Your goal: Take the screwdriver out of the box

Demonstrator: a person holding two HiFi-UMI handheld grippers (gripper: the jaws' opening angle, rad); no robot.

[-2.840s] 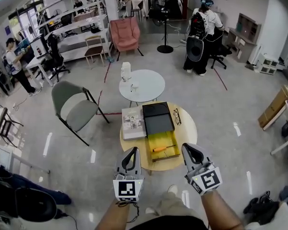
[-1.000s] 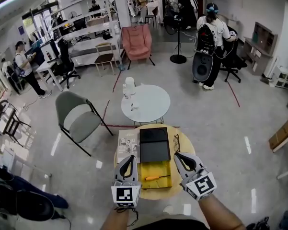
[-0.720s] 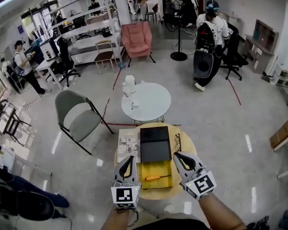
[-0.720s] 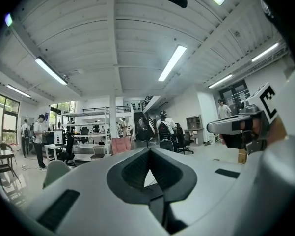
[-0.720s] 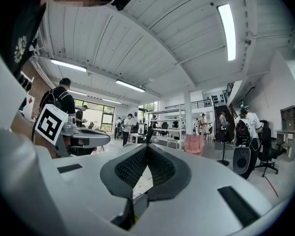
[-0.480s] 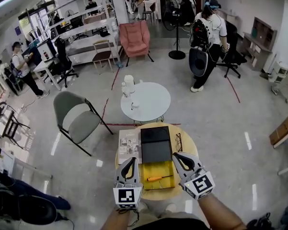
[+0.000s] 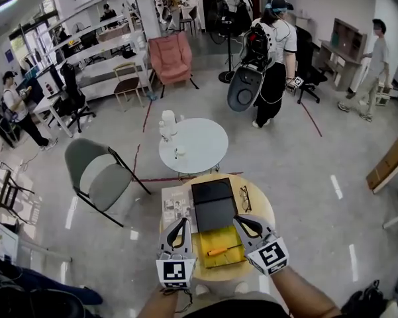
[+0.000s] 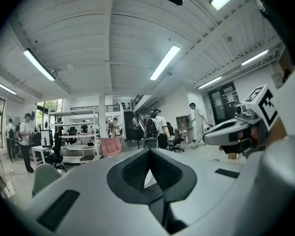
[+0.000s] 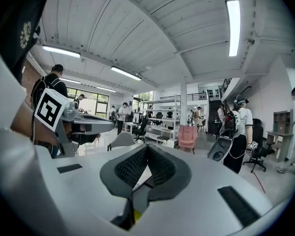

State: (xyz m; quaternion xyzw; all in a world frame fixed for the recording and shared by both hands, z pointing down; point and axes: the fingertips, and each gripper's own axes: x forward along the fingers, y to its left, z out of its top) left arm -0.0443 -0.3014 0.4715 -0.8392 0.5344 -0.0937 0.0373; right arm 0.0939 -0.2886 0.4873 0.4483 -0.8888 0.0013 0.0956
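Nearest us, our two bare forearms [image 7: 298, 295] reach forward from the bottom of the head view, each carrying a gripper with its marker cube facing up. Our left gripper [image 7: 179, 221] points straight ahead, close to level, over the near left part of the round wooden counter [image 7: 265, 207], just beside the left wall of the box [image 7: 215, 237]. Our right gripper [image 7: 239, 219] sits at the box's right side and angles slightly inward towards it.

In the left gripper view, its fingers [image 8: 132, 168] meet at the tip with nothing between them. In the right gripper view, its fingers [image 9: 132, 167] are likewise closed and empty, with a sliver of the box's yellow showing through the gap beneath. Each of these views catches the other gripper off to one side and looks out level under the ceiling lights [image 9: 234, 27]. Neither of them shows the tool.

Only the head view shows the screwdriver [image 7: 218, 250]. It has an orange handle and lies across the floor of the yellow tray, between our two grippers and touched by neither. Just behind the tray is the box's black lid [image 7: 213, 207], with a magazine [image 7: 177, 207] to its left and glasses [image 7: 245, 199] to its right.

Farther off stand a white round table [image 7: 192, 148], a grey folding chair [image 7: 96, 174], a pink armchair [image 7: 171, 57] and a person [image 7: 271, 52] wearing a backpack.
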